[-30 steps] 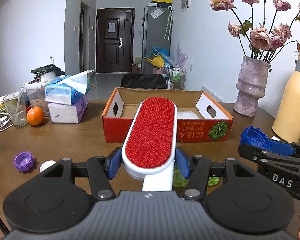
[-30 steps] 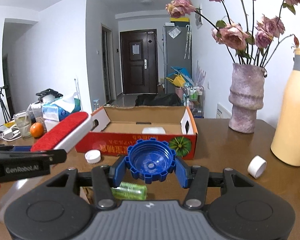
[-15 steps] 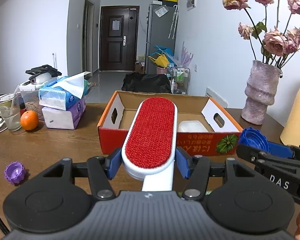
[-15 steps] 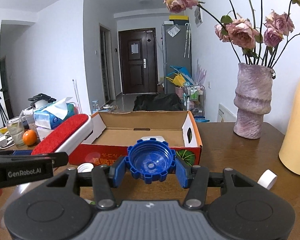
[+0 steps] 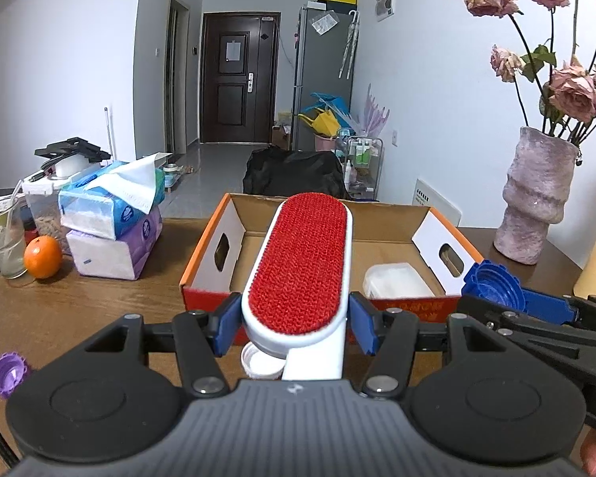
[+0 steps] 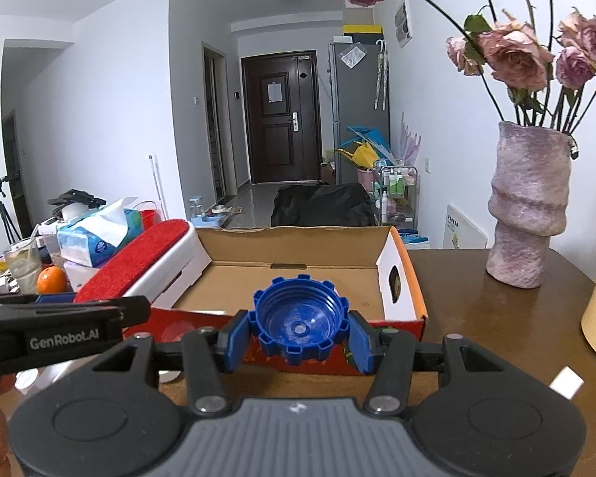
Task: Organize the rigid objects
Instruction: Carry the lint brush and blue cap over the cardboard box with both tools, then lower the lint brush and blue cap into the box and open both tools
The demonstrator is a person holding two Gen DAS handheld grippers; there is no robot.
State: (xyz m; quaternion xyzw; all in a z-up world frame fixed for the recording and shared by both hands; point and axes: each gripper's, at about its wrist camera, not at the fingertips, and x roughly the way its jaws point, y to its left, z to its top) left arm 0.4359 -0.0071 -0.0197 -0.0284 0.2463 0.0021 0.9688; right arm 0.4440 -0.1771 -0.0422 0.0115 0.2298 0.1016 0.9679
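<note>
The left gripper [image 5: 294, 324] is clamped on a red lint brush [image 5: 300, 264], its long side pointing away over the open cardboard box [image 5: 425, 214]. The right gripper [image 6: 298, 336] squeezes a blue cap [image 6: 298, 320], hollow side up, at the box's near edge on the desk [image 5: 79, 310].

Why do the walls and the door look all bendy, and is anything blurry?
Both wrist views use a fisheye lens, so straight edges bow toward the rim and corners go dark. Left wrist view: the red lint brush looks sharp. Right wrist view: the blue cap is sharp too; soft daylight, no strong glare.
</note>
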